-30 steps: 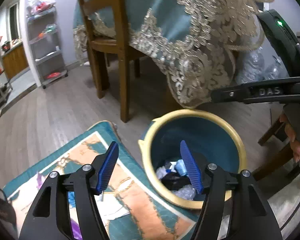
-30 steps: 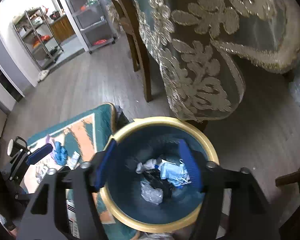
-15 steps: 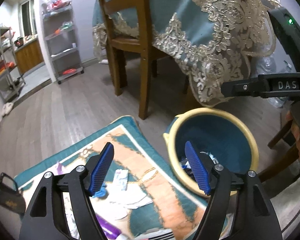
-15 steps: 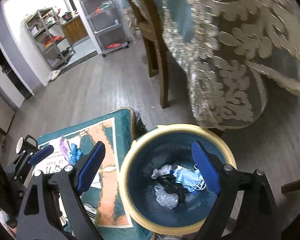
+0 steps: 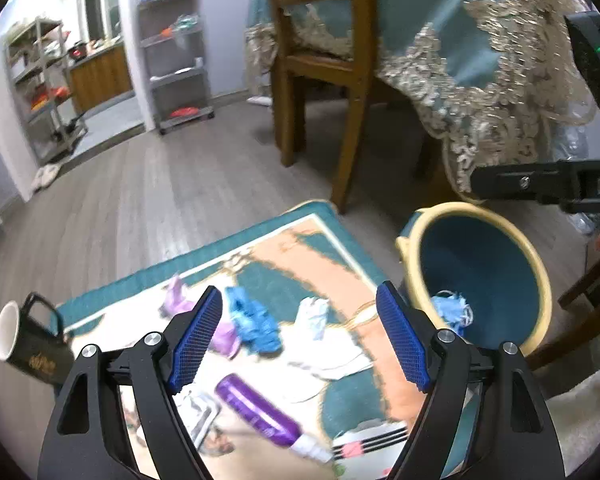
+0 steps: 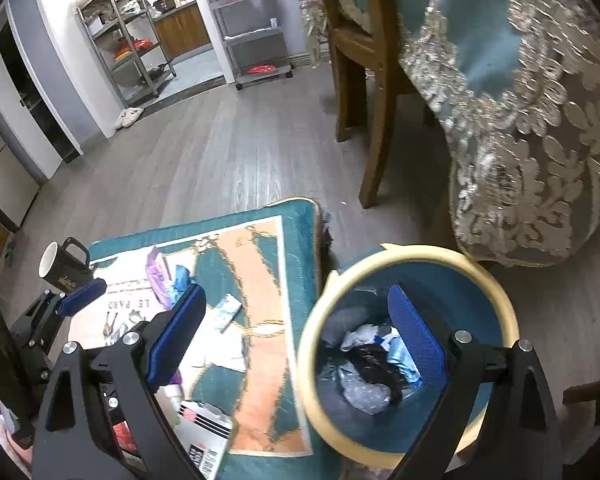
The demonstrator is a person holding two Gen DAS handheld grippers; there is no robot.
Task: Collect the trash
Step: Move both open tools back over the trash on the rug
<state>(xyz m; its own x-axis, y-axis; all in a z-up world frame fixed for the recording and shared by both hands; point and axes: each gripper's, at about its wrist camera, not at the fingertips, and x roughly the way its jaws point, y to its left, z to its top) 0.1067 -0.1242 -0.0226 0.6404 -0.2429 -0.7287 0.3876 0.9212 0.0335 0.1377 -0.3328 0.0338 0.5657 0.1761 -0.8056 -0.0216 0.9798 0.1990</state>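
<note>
A teal bin with a cream rim (image 5: 534,276) (image 6: 504,300) stands right of a patterned mat (image 5: 340,256) (image 6: 260,252); crumpled trash (image 6: 364,364) lies inside it. On the mat lie a blue crumpled glove (image 5: 254,320), a purple wrapper (image 5: 176,300) (image 6: 158,276), white tissue (image 5: 316,316), a purple tube (image 5: 256,404) and a small packet (image 6: 226,312). My left gripper (image 5: 300,332) hangs above this litter, jaws opening, nothing between them. My right gripper (image 6: 296,320) hovers over the bin's left rim, jaws opening and empty.
A black mug (image 5: 24,344) (image 6: 62,266) stands at the mat's left edge. A wooden chair (image 5: 320,80) and a table draped in lace-trimmed cloth (image 5: 480,80) rise behind the bin. Metal shelves (image 6: 252,20) line the far wall across the wooden floor.
Both views have swung left, from over the bin toward the mat and its litter. Both pairs of jaws stand wider than before.
</note>
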